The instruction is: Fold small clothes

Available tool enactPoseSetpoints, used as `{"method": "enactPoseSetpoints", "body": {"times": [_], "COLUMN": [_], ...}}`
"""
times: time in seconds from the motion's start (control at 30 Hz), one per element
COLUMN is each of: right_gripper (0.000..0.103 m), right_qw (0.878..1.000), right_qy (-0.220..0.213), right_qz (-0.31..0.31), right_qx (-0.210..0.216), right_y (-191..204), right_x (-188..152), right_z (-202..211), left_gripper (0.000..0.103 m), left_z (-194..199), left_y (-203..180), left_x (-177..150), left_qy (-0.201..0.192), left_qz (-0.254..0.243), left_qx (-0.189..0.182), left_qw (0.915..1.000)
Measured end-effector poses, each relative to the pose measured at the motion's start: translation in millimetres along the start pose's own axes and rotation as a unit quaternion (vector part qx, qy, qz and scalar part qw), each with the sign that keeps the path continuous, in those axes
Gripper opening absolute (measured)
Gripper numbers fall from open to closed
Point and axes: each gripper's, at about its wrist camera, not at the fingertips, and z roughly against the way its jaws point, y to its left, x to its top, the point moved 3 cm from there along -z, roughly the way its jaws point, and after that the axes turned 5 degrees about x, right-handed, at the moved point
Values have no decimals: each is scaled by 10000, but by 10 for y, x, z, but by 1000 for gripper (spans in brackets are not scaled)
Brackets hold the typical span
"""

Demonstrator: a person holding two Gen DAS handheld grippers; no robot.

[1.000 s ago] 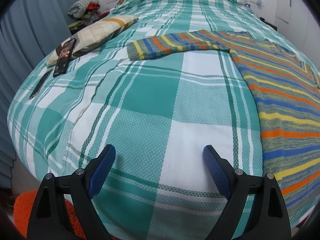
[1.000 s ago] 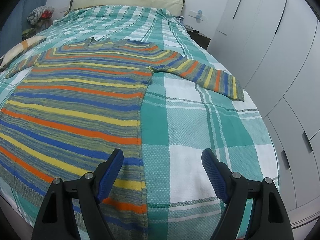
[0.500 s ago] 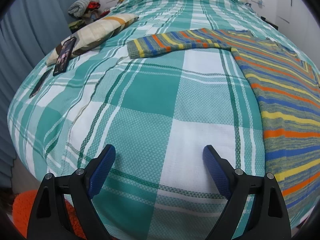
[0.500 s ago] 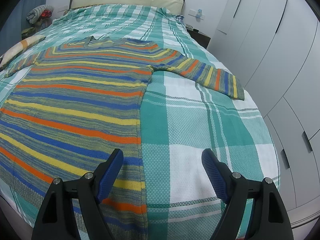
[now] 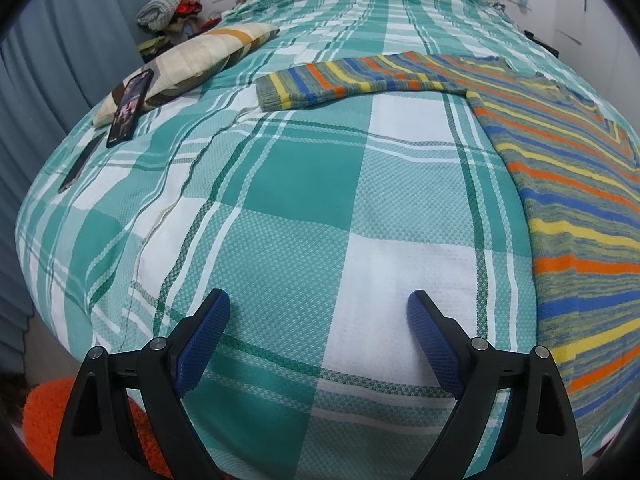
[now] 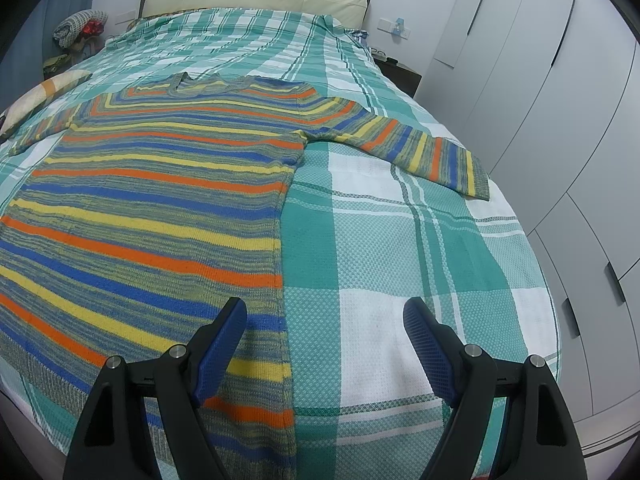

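Observation:
A striped knit sweater point(image 6: 160, 208) in blue, orange, yellow and grey lies flat on the bed, front up, both sleeves spread out. Its right sleeve point(image 6: 420, 148) reaches toward the wardrobe side. In the left wrist view the body point(image 5: 572, 208) is at the right and the other sleeve point(image 5: 352, 78) stretches left. My left gripper point(image 5: 318, 308) is open and empty above the bare bedspread, left of the sweater. My right gripper point(image 6: 324, 312) is open and empty, its left finger over the sweater's right side edge near the hem.
The bed has a green and white plaid cover point(image 5: 280, 200). A cushion point(image 5: 200, 56) with a phone point(image 5: 130, 106) leaning on it lies at the left, with a dark flat object point(image 5: 78, 168) nearby. White wardrobe doors point(image 6: 560, 120) stand right of the bed. Orange rug point(image 5: 44, 412) below.
Both views have shifted slightly, as both grippers drift a little toward the bed's foot; the sweater appears a bit farther off. Both grippers stay open.

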Motion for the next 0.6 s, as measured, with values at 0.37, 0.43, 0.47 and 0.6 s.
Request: {"method": "enactPoseSetpoints", "body": {"times": [0.37, 0.43, 0.47, 0.6], "right_gripper": [80, 80, 80, 80], "right_qw": [10000, 10000, 10000, 10000], "right_qy": [17, 20, 19, 16], "right_qz": [9, 8, 9, 7], "right_qx": [5, 1, 5, 12], "right_y": [7, 8, 6, 6], "right_x": [-9, -8, -6, -3], "right_z": [-17, -17, -17, -16], "left_gripper": [92, 92, 92, 92], "left_z": [-7, -5, -11, -16], "left_y": [0, -1, -1, 0], "left_x": [-3, -2, -6, -9], "left_qy": [7, 10, 14, 6], "left_qz": [2, 5, 8, 3], "left_qx": [-2, -3, -3, 4], "left_qw": [10000, 10000, 10000, 10000]}}
